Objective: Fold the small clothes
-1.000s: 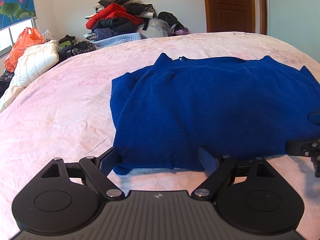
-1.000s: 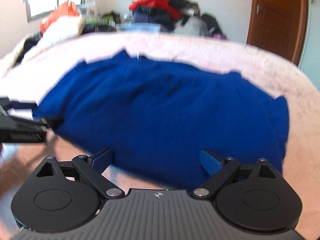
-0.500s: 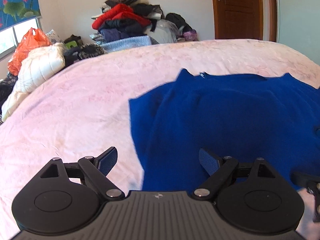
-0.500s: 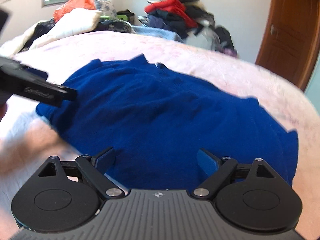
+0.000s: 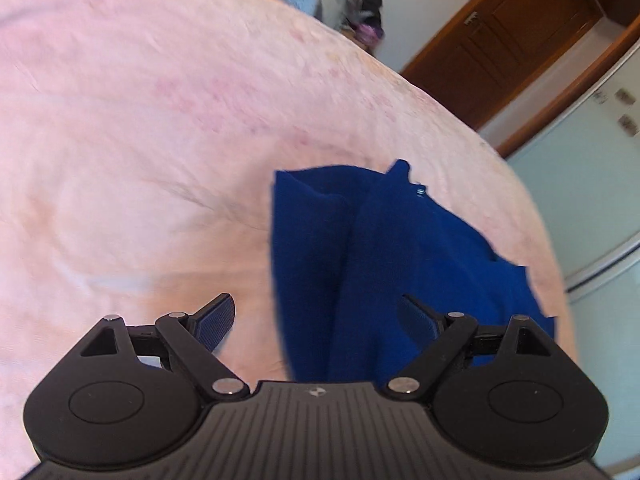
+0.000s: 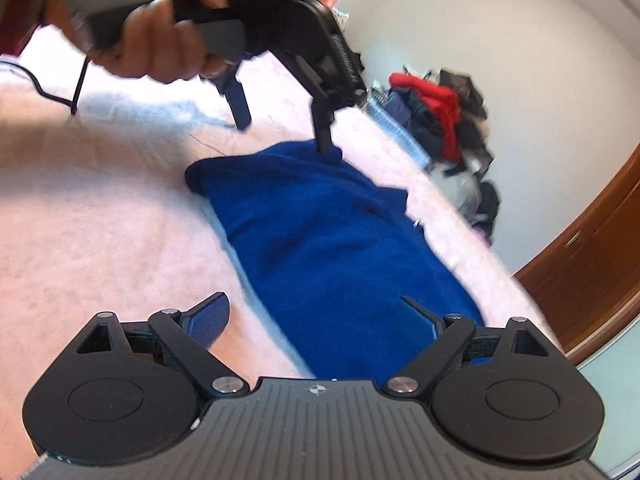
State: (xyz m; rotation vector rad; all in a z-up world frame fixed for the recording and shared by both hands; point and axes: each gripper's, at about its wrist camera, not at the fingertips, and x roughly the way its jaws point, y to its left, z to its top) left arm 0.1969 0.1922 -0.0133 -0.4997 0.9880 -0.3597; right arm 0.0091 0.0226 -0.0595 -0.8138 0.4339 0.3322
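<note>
A dark blue sweater [image 5: 400, 264] lies flat on the pink bedspread [image 5: 140, 140]; it also shows in the right wrist view [image 6: 328, 248]. My left gripper [image 5: 316, 320] is open and empty, over the sweater's left edge. In the right wrist view the left gripper [image 6: 284, 128] is held by a hand above the sweater's far corner, one fingertip [image 6: 324, 140] touching or just above the cloth. My right gripper [image 6: 316, 316] is open and empty, over the sweater's near end.
A pile of clothes [image 6: 444, 120] sits by the wall beyond the bed. A brown wooden door [image 5: 520, 40] and a pale cabinet [image 5: 592, 184] stand to the right. The pink bedspread [image 6: 100, 240] spreads wide to the left of the sweater.
Both grippers have lifted and tilted, so the views are rotated. The left gripper has moved to the sweater's far left corner. Both stay open.
</note>
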